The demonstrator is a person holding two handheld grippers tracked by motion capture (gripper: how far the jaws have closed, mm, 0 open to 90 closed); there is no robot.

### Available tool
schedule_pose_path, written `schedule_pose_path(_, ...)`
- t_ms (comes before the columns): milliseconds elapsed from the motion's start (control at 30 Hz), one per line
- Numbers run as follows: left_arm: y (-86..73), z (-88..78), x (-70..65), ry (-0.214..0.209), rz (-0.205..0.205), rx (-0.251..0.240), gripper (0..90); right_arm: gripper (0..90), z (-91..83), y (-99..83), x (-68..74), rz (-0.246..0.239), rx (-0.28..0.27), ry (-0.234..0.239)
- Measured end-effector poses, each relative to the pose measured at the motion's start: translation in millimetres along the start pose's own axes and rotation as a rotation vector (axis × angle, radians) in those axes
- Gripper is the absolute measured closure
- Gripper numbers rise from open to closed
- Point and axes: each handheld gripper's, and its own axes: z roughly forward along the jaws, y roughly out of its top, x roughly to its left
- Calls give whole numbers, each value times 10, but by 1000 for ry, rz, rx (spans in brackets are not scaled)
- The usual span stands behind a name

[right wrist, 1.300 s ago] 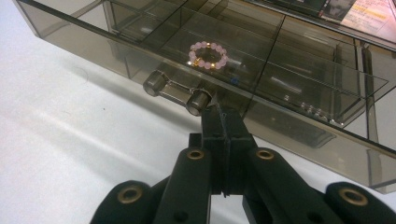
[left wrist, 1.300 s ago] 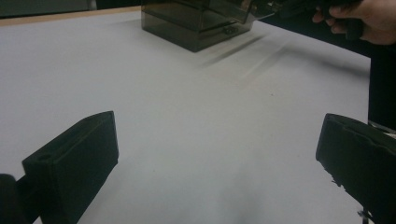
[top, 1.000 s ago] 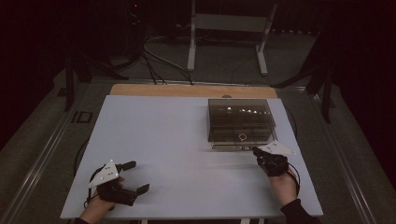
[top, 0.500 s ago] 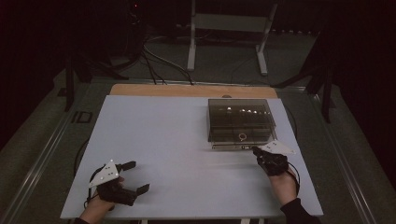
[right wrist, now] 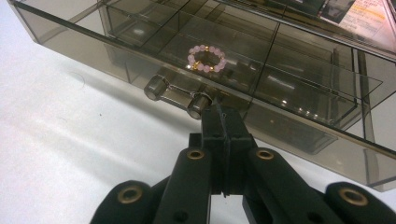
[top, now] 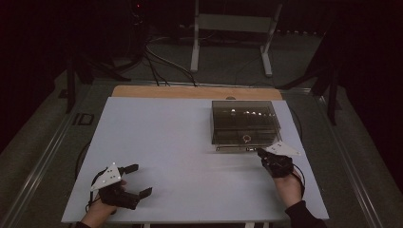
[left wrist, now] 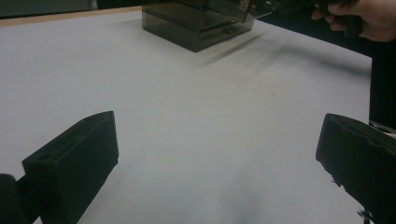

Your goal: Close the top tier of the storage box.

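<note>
High view: right gripper [top: 262, 153] at the front of the smoked plastic drawer box [top: 243, 121], far right on the white table [top: 166, 142]; left gripper [top: 138, 179] idle near-left, jaws spread, holding nothing.

Left gripper view: bare table between its jaws, box [left wrist: 198, 23] far off.

Right gripper view: jaws clenched together just beside the drawer knob [right wrist: 199, 105], probably nudging, not pinching it. Bead bracelet [right wrist: 206, 58] lies in a drawer compartment. Step looks like working the drawer; next needs a straight push or pull.

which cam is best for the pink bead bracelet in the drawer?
Right gripper view: the pink and gold bead bracelet lies close and sharp in a compartment of the smoky clear plastic drawer. The high view shows it as a tiny ring; in the left gripper view I cannot make it out.
</note>
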Motion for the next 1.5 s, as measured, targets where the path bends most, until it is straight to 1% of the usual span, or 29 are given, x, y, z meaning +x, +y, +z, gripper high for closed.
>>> schedule_pose_path(67,2,0,-2,-1,-2,-5,0,900,1,1,-1,0,0,0)
schedule_pose_path(133,-3,4,0,1,0,2,0,900,9,8,-5,-2,0,-2)
schedule_pose_path(233,3,-3,-3,1,-2,-5,0,900,30,23,-10,-3,-1,-6)
schedule_pose_path(500,-4,3,-1,1,1,2,0,900,39,27,-18,-1,-3,-8)
schedule_pose_path(600,1,-1,-1,1,-2,-5,0,900,45,29,-21,1,-5,-8)
schedule_pose_path(667,-3,2,0,2,-1,2,0,900,58,40,-25,-1,-5,-11)
schedule_pose_path(767,2,-2,-1,3,-3,-6,0,900,77,53,-28,-2,-6,-12)
schedule_pose_path(867,-4,1,2,2,-2,2,0,900,82,59,-35,-2,-4,-14)
schedule_pose_path(967,1,-1,-2,-1,-2,-5,0,900,94,65,-30,-3,-6,-17)
schedule_pose_path(1033,-4,2,0,0,-2,2,0,900,104,76,-31,-3,-7,-16)
schedule_pose_path(1133,1,-3,0,2,-4,-6,0,900,122,90,-26,-5,-10,-17)
schedule_pose_path(1233,-4,0,2,1,-2,2,0,900,136,109,-36,-6,-8,-18)
schedule_pose_path(1333,1,-3,2,2,-4,-7,0,900,158,116,-43,-8,-7,-19)
schedule_pose_path(1400,-4,1,3,1,-3,0,0,900,173,119,-41,-4,-4,-18)
schedule_pose_path(1500,1,-3,4,1,-5,-6,0,900,189,127,-46,-5,-5,-20)
